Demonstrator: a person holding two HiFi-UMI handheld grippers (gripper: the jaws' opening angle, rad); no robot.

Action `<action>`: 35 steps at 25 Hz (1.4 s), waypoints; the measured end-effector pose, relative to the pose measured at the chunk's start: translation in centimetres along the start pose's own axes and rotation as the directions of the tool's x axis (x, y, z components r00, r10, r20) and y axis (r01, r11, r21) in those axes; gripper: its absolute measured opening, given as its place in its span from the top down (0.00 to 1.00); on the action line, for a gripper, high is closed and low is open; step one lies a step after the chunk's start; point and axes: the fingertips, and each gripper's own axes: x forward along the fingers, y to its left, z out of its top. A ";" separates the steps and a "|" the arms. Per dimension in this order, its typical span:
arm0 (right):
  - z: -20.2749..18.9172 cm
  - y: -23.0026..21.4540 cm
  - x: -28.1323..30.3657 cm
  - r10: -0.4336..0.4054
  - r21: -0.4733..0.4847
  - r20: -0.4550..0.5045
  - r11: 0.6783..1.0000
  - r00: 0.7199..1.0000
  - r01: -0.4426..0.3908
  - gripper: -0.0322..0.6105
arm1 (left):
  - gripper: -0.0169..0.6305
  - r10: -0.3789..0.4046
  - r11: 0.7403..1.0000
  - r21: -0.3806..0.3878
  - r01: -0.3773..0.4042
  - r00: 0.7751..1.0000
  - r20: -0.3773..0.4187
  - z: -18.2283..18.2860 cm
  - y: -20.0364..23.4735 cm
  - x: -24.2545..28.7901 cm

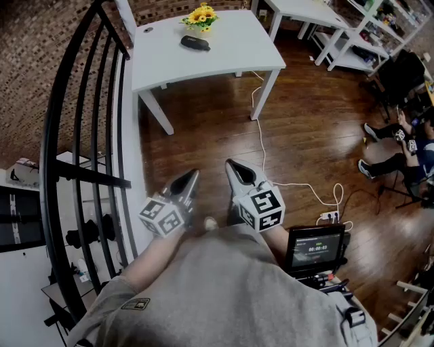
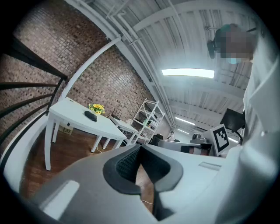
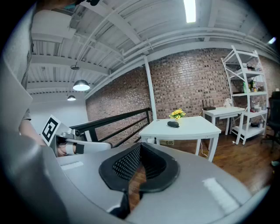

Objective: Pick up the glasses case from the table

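Glasses case (image 1: 195, 43) lies on white table (image 1: 230, 62), just beside yellow flowers (image 1: 202, 16). L gripper (image 1: 192, 177) & R gripper (image 1: 232, 166): both jaws closed, empty, well apart from table. Monitor (image 1: 315, 247) digits too blurry to read.

A white table (image 1: 237, 54) stands on a dark wooden floor (image 1: 312, 129). Near the middle of the tabletop lies the dark glasses case (image 1: 195, 43), with yellow flowers (image 1: 201, 16) just beyond it at 12 o'clock. A white cable (image 1: 262, 135) runs across the floor from the table's 5 o'clock leg to a power strip (image 1: 330, 217).
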 end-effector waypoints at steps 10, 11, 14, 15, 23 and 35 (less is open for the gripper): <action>2.2 -5.4 5.7 0.041 -0.001 0.019 0.999 0.999 -0.041 0.93 | 0.97 0.036 0.998 0.043 -0.036 0.999 0.004 2.8 3.7 6.6; 2.6 -6.4 6.5 0.046 0.001 0.022 0.999 0.999 -0.047 0.93 | 0.97 0.042 0.998 0.048 -0.042 0.999 0.002 3.1 4.2 7.8; 4.1 -9.3 8.6 0.065 0.003 0.024 0.998 0.998 -0.066 0.93 | 0.97 0.061 0.996 0.060 -0.060 0.998 -0.005 4.5 5.3 11.3; 4.6 -10.3 9.2 0.073 0.004 0.022 0.997 0.997 -0.074 0.93 | 0.97 0.068 0.996 0.064 -0.068 0.998 -0.005 5.1 5.6 12.4; 8.1 -18.1 13.6 0.131 -0.001 0.001 0.991 0.991 -0.131 0.93 | 0.97 0.132 0.989 0.064 -0.134 0.991 0.029 9.4 7.6 21.2; 8.4 -23.4 20.4 0.172 0.000 -0.026 0.985 0.985 -0.172 0.93 | 0.97 0.166 0.984 0.061 -0.169 0.985 0.048 10.9 12.5 27.7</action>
